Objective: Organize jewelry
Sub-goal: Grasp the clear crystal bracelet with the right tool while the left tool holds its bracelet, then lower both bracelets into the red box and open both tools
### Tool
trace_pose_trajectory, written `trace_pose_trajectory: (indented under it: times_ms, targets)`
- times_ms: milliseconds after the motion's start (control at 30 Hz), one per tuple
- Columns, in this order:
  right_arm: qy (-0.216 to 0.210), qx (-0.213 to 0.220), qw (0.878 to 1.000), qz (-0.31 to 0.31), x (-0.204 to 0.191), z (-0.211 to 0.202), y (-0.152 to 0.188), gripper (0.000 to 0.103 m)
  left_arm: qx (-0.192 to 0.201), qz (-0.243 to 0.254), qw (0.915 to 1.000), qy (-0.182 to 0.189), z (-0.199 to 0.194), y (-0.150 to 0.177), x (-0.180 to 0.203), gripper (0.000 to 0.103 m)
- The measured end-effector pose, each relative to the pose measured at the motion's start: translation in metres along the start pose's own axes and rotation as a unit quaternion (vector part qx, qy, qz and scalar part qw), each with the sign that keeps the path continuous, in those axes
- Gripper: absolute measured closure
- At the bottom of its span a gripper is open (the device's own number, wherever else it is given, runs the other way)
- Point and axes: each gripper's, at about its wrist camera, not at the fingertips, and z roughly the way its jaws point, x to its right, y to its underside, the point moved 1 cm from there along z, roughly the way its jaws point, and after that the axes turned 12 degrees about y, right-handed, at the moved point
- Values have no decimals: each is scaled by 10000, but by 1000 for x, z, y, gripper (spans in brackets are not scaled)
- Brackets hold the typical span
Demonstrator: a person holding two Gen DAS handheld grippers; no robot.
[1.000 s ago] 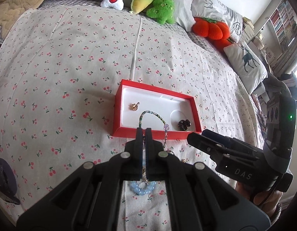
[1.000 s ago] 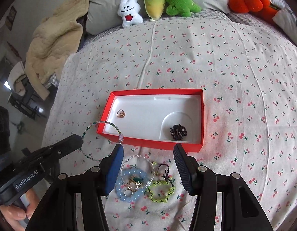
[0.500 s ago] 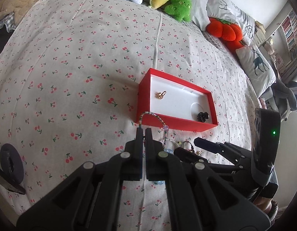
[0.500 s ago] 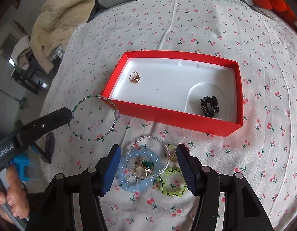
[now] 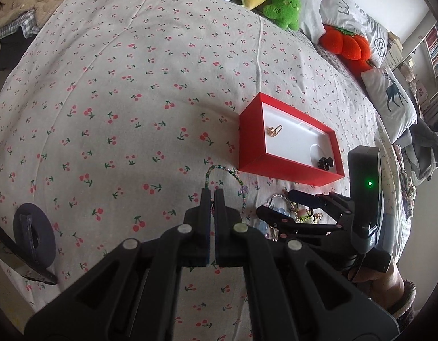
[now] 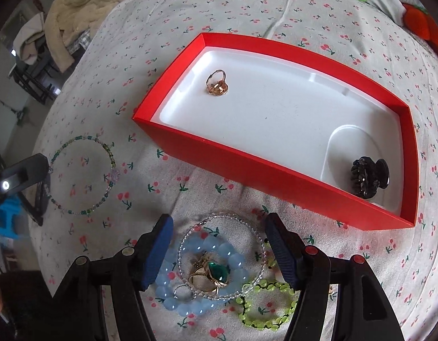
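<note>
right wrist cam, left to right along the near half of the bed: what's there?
left gripper shut on the green beaded bracelet → blue bead bracelet → green-stone ring, between the open fingers of the right gripper → yellow-green bracelet → black hair claw in the red box.

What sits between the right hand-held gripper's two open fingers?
In the right wrist view, the right hand-held gripper straddles the jewelry pile: a clear bead bracelet, a blue bead bracelet and a green-stone ring.

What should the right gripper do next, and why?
Probably lower and close. The right gripper stands open over the heap of bracelets and rings, its fingers either side of the clear bead bracelet, while the left gripper already holds the green bead bracelet beside the red box.
</note>
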Motion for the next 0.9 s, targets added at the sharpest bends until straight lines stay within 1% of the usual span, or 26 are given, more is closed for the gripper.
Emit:
trace_pose_trajectory:
  times_ms: [100, 233, 300, 367, 400, 500, 567, 600, 700, 767, 800, 833, 867, 900]
  targets:
    - [68, -69, 9998, -164, -4, -1, 3, 34, -34, 31, 10000, 12, 2, 0, 2, 101]
    - [-23, -165, 9997, -177, 0, 1, 4, 34, -88, 73, 9999, 8, 4, 1, 4, 101]
    - [11, -163, 9997, -181, 0, 0, 2, 36, -108, 86, 9999, 2, 6, 2, 5, 101]
    - [85, -133, 9996, -215, -1, -1, 2, 42, -115, 78, 9999, -3, 6, 2, 5, 101]
    - [73, -122, 9997, -206, -1, -3, 1, 46, -111, 70, 9999, -4, 6, 2, 5, 101]
    - [0, -83, 9998, -157, 0, -6, 2, 53, -78, 57, 10000, 13, 5, 1, 5, 101]
    - [-92, -36, 9999, -108, 2, -10, 2, 62, -52, 56, 10000, 28, 3, 1, 5, 101]
    - [-113, -46, 9999, -88, 2, -11, 2, 68, -44, 55, 10000, 29, 3, 1, 5, 101]
    - [-47, -31, 10000, -71, 5, -13, 2, 70, -43, 33, 10000, 23, 3, 1, 4, 101]
    - [-26, 18, 10000, -63, 7, -15, 3, 74, -47, 34, 10000, 10, 4, 1, 4, 101]
    - [7, 53, 10000, -82, 8, -16, 4, 83, -49, 37, 10000, 8, 4, 1, 5, 101]
    - [18, 79, 9999, -77, 9, -17, 3, 88, -50, 39, 10000, 7, 4, 1, 5, 101]
    - [11, 84, 9999, -65, 16, -19, 10, 89, -50, 43, 10000, 5, 4, 1, 5, 101]
    - [29, 87, 9999, -52, 15, -18, 9, 91, -49, 44, 10000, 2, 4, 1, 5, 101]
